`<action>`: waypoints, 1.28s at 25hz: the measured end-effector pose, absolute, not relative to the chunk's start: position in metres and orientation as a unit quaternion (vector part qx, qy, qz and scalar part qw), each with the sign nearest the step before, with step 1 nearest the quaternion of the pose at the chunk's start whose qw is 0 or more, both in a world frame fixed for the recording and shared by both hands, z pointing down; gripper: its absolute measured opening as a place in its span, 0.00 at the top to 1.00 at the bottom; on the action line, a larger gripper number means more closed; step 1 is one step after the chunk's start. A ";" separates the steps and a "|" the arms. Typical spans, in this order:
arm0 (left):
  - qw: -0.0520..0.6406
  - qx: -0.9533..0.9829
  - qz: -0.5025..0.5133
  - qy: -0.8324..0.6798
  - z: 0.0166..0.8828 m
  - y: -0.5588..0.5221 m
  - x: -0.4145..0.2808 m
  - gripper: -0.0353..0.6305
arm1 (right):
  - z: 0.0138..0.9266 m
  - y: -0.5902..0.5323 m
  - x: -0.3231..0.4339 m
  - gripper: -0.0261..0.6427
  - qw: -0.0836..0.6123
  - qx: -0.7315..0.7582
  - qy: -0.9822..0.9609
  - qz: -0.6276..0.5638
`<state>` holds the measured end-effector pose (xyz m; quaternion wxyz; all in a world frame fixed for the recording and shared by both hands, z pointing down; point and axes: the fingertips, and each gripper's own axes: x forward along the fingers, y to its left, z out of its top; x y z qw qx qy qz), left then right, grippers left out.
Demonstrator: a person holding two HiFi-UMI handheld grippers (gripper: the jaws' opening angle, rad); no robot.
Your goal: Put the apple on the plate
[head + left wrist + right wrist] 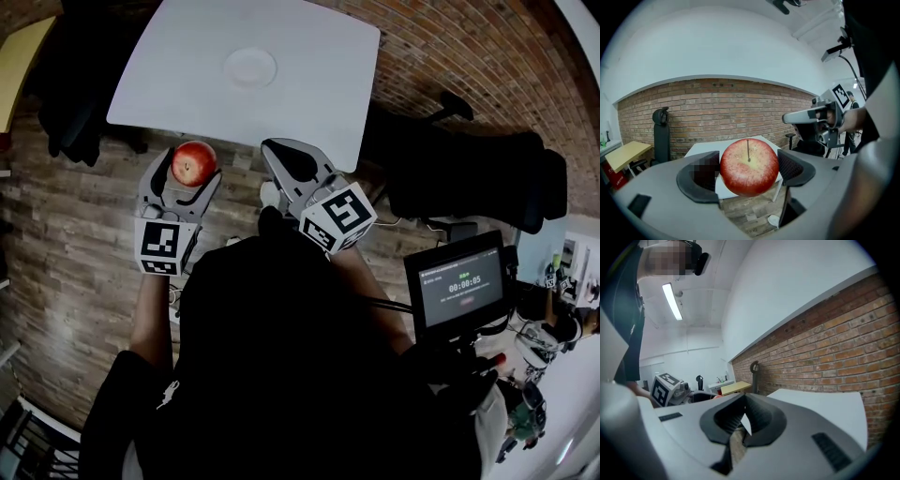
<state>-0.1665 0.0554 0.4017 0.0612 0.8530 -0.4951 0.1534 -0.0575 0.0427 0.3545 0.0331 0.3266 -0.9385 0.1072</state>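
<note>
1. Left claw [190,167] is clenched on the apple [749,167], one ribbed pad against each flank and the stem end turned toward that claw's camera.
2. Right claw [743,420] is closed and carries nothing; only a sliver of light shows between its pads. It hangs beside the left one, near it but apart.
3. In the head view the apple is in the air over the wooden floor [75,216], just short of the near edge of the white bench [169,84]. It is not yet over the bench.
4. The plate [250,67] is pale, bare, and well in from that edge, toward the far side of the bench.
5. Handling, as I judge it:
   - The fruit looks firm and round, with smooth, glossy skin, so it could roll or slip out if the pads sit off-centre.
   - It is probably of moderate weight, enough to sag in a loose hold.
   - Hard squeezing would likely bruise the flesh.
6. Where to hold: the present grip across the widest girth looks like the right one, since the curve narrows either side of the pads. A hold nearer the stem or the base would tend to squirt it out.
7. On release a round apple may wander across the shallow plate, so it should be set down low and near the middle.
</note>
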 end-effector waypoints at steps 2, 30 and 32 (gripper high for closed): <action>0.062 0.850 0.155 -0.500 0.400 0.049 -0.165 0.36 | 0.353 0.034 -0.058 0.96 0.033 0.320 -0.941 0.106; 0.081 0.825 0.182 -0.530 0.404 -0.061 -0.105 0.36 | 0.368 -0.091 0.004 0.96 0.034 0.278 -0.951 0.133; 0.083 0.824 0.183 -0.530 0.405 -0.063 -0.102 0.36 | 0.369 -0.094 0.006 0.96 0.034 0.275 -0.951 0.134</action>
